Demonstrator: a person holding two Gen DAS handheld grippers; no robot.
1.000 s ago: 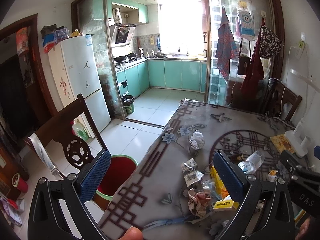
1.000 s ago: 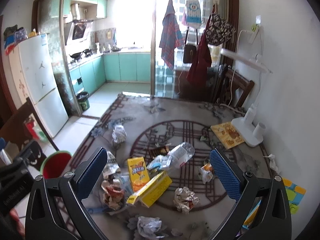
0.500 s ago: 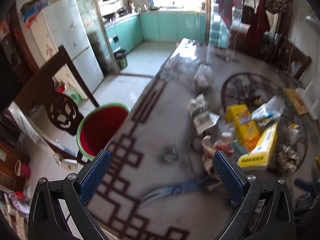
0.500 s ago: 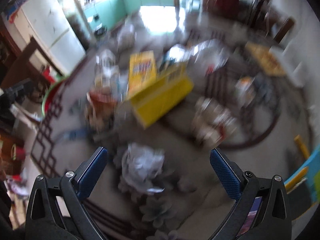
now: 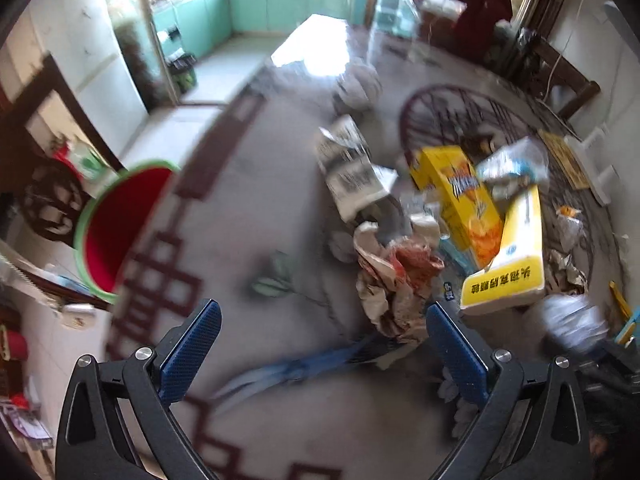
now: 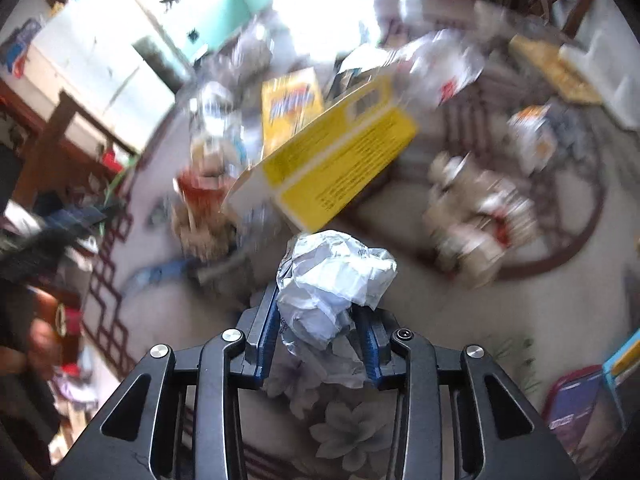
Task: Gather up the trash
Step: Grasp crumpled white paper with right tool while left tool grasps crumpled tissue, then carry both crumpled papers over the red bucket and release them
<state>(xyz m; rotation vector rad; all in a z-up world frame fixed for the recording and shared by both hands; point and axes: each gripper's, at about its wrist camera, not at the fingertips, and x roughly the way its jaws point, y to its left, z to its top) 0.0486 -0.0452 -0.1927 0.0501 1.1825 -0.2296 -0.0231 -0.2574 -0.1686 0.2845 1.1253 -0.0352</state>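
Stage: early; judging by the litter on the bench (image 5: 280, 420), the collecting has barely started.
Right claw (image 6: 320, 344): its jaws have just been closing and now pinch a white paper ball (image 6: 332, 276) between the blue pads, low over the near edge of the bench. This looks like the first piece picked up.
Left claw (image 5: 320, 356): spread wide and empty, pointing down at the bench with a crumpled brown-and-red wrapper (image 5: 396, 284) just beyond its right pad.
Bin: a red tub (image 5: 120, 224) with a green rim stands on the floor off the left edge of the bench; the part of its inside that shows looks empty, so nothing seems binned yet.
Still on the bench: a yellow carton (image 5: 460, 196), a long yellow box (image 5: 516, 256) leaning beside it, a clear plastic bottle (image 5: 512, 164) far right of them, printed paper scraps (image 5: 352, 172) in the middle, a grey paper wad (image 5: 358, 84) at the far end, and small foil bits (image 5: 564, 268) at the right.
Left to do: carry the paper ball to the tub, then clear each remaining piece; most of the job lies ahead.
Clarity: both views are blurred, so small items are hard to name.
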